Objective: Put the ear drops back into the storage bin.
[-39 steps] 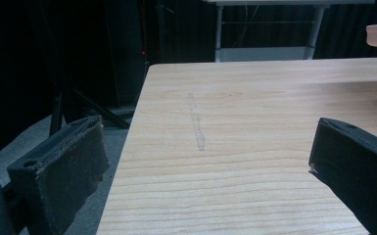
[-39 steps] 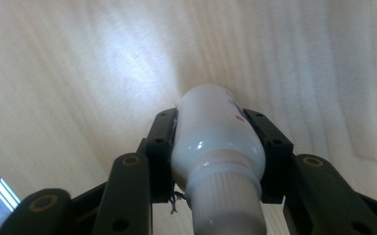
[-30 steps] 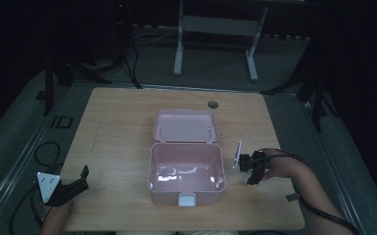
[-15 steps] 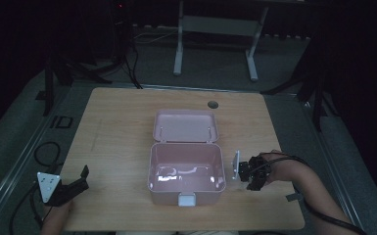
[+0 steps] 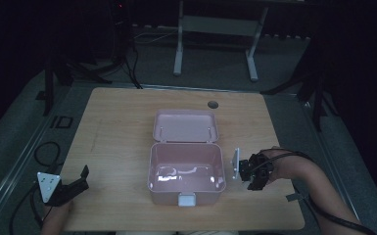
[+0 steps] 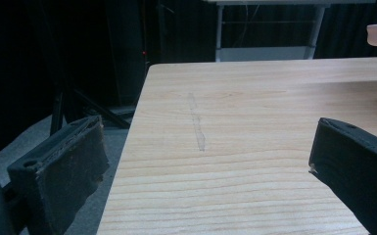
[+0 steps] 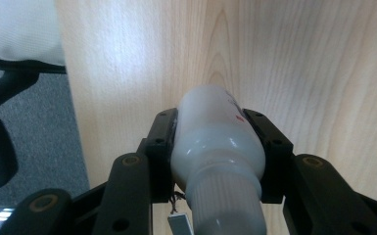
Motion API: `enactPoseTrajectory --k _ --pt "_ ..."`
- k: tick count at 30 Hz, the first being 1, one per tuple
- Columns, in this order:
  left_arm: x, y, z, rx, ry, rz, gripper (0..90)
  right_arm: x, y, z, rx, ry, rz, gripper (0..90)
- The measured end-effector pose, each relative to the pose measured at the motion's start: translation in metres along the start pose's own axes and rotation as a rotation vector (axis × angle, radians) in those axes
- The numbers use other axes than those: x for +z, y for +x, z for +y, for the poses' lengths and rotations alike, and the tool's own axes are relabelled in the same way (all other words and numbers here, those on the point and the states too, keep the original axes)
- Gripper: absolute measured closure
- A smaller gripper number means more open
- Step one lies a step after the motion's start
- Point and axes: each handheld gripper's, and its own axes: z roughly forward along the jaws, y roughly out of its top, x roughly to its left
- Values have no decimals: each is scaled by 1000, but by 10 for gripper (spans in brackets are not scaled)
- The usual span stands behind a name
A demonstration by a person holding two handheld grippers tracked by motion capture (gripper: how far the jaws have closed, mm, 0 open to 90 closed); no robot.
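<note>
An open pink box stands mid-table, its lid laid back flat behind it. Just right of the box, a hand holds my right gripper. In the right gripper view that gripper is shut on a white plastic bottle, which lies lengthwise between the jaws above the wooden table, cap towards the camera. My left gripper rests at the table's front left corner. Its jaws stand wide open in the left gripper view, with only bare wood between them.
A round cable hole sits in the tabletop behind the lid. The table's front edge runs close under the right gripper, with white clothing and grey floor beyond it. Cables lie on the floor at left.
My right gripper has risen and drifted towards the front edge with the bottle still in its jaws. The left gripper has stayed in place.
</note>
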Motion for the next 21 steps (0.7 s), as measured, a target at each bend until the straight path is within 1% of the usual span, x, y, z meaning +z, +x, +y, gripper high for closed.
enactPoseTrajectory --k 3,8,12,14,16,17,21 --pt "0 0 0 0 1 0 10 -12 1 4 -9 -11 -1 595" --pt "0 0 0 -3 -2 -1 10 -30 2 9 -11 3 -10 595" --pt "0 0 0 0 -1 -1 10 -44 2 14 -21 -2 -24 596" --pt "0 0 0 0 -1 -1 10 -47 1 15 -18 -1 -24 595" --pt "0 0 0 0 -1 -1 10 -57 0 19 -21 0 -38 596" --pt "0 0 0 0 -1 -1 10 -57 0 19 -21 0 -38 596" --pt "0 0 0 0 -1 -1 10 -67 -3 24 -24 -7 -53 595"
